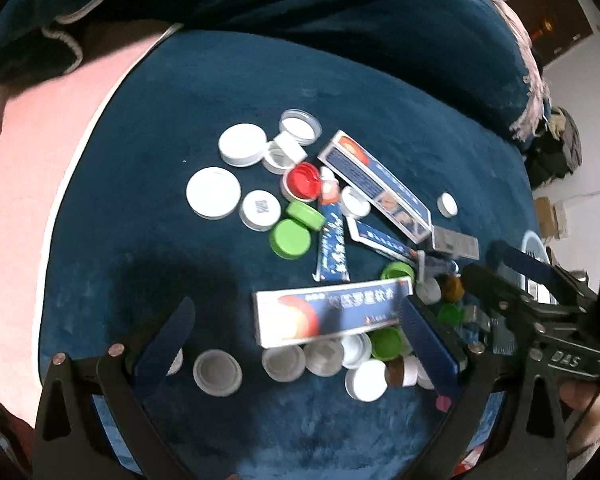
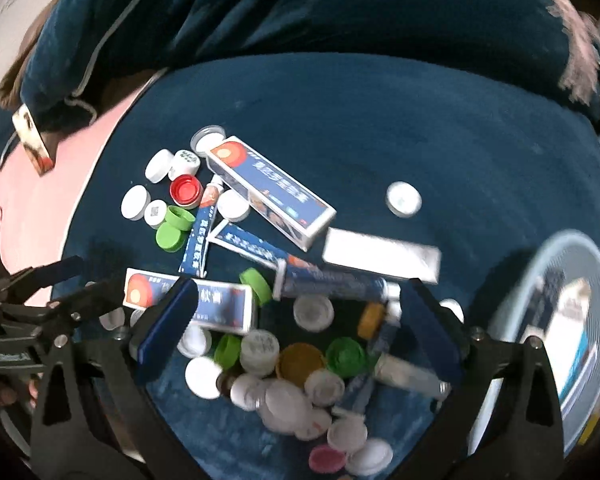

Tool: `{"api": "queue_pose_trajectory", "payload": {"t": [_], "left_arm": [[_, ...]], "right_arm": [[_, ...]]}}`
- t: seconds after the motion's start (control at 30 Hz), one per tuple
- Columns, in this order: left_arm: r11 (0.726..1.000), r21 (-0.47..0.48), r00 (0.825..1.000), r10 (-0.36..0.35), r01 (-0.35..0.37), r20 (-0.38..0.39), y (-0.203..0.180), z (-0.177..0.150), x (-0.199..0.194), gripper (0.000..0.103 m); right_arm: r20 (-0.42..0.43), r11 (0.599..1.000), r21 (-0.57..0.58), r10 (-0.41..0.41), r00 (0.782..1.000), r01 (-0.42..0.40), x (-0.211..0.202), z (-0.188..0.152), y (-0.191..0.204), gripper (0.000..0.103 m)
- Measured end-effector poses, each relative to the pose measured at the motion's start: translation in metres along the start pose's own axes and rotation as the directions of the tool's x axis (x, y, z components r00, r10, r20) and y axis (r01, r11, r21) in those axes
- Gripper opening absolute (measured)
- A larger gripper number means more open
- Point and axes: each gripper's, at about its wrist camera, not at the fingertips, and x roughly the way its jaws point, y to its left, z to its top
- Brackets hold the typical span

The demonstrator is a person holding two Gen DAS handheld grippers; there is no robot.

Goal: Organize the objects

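Several bottle caps, ointment boxes and tubes lie scattered on a dark blue cushion (image 1: 260, 92). In the left wrist view, my left gripper (image 1: 296, 312) is open and empty, its fingers on either side of a blue and white ointment box (image 1: 328, 312). A longer box (image 1: 376, 184) and a tube (image 1: 332, 236) lie beyond it. In the right wrist view, my right gripper (image 2: 300, 300) is open and empty over a heap of caps (image 2: 300, 364) and a tube (image 2: 332, 284). The same near box (image 2: 188, 300) is by its left finger.
A light blue basket (image 2: 548, 264) holding boxes sits at the right, also at the right in the left wrist view (image 1: 534, 242). A pink cover (image 1: 40, 128) borders the cushion at left. A silver box (image 2: 380, 256) and a lone white cap (image 2: 404, 199) lie apart.
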Motion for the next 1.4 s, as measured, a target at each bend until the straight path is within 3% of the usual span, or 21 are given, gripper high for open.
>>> {"api": "queue_pose_trajectory", "payload": {"t": [0.27,0.5,0.53,0.57,0.6,0.63,0.7,0.83,1.03,1.2,1.27,1.33,1.4], "left_arm": [[0.999,0.020,0.999,0.039,-0.039,0.010,0.010,0.010,0.004,0.102],[0.998,0.029,0.999,0.049,-0.049,0.005,0.019,0.018,0.005,0.102],[0.998,0.034,0.999,0.048,-0.048,0.001,0.019,0.019,0.006,0.102],[0.998,0.038,0.999,0.045,-0.045,-0.002,0.019,0.019,0.007,0.102],[0.998,0.046,0.999,0.040,-0.039,-0.005,0.019,0.020,0.008,0.102],[0.998,0.056,0.999,0.040,-0.040,-0.007,0.018,0.020,0.009,0.102],[0.995,0.086,0.999,0.046,-0.045,-0.006,0.016,0.021,0.009,0.102],[0.987,0.160,1.000,0.026,-0.026,0.000,0.009,0.020,0.007,0.102],[0.928,0.370,0.999,0.040,-0.036,-0.004,-0.026,0.003,0.015,0.102],[0.830,0.543,0.989,0.144,-0.126,0.008,-0.058,-0.019,0.039,0.102],[0.804,0.574,0.983,0.182,-0.156,0.012,-0.063,-0.023,0.048,0.102],[0.800,0.579,0.981,0.196,-0.160,0.002,-0.062,-0.024,0.056,0.102],[0.815,0.562,0.983,0.182,-0.138,-0.023,-0.062,-0.022,0.063,0.102]], "right_arm": [[-0.076,0.981,-0.191,-0.036,0.996,0.021,0.050,0.049,0.014,0.101],[-0.168,0.956,-0.290,-0.010,0.986,-0.040,0.093,0.072,0.023,0.099],[-0.183,0.954,-0.295,-0.002,0.983,-0.053,0.097,0.073,0.024,0.095],[-0.203,0.952,-0.299,0.009,0.979,-0.070,0.101,0.073,0.025,0.082],[-0.226,0.949,-0.302,0.022,0.974,-0.092,0.105,0.072,0.026,0.062],[-0.242,0.944,-0.312,0.034,0.970,-0.111,0.107,0.070,0.027,0.053],[-0.210,0.932,-0.344,0.041,0.977,-0.113,0.101,0.065,0.030,0.047],[-0.162,0.949,-0.284,0.091,0.983,-0.135,0.075,0.058,0.020,0.043],[-0.061,0.979,-0.085,0.181,0.982,-0.185,0.016,0.033,-0.009,0.038],[-0.134,0.983,-0.021,0.179,0.975,-0.183,0.009,-0.010,-0.006,0.038],[-0.172,0.987,-0.027,0.150,0.974,-0.157,0.018,-0.023,-0.008,0.038],[-0.185,0.986,-0.016,0.161,0.969,-0.167,0.019,-0.034,-0.016,0.040],[-0.179,0.985,0.004,0.173,0.968,-0.175,0.018,-0.037,-0.022,0.040]]}}
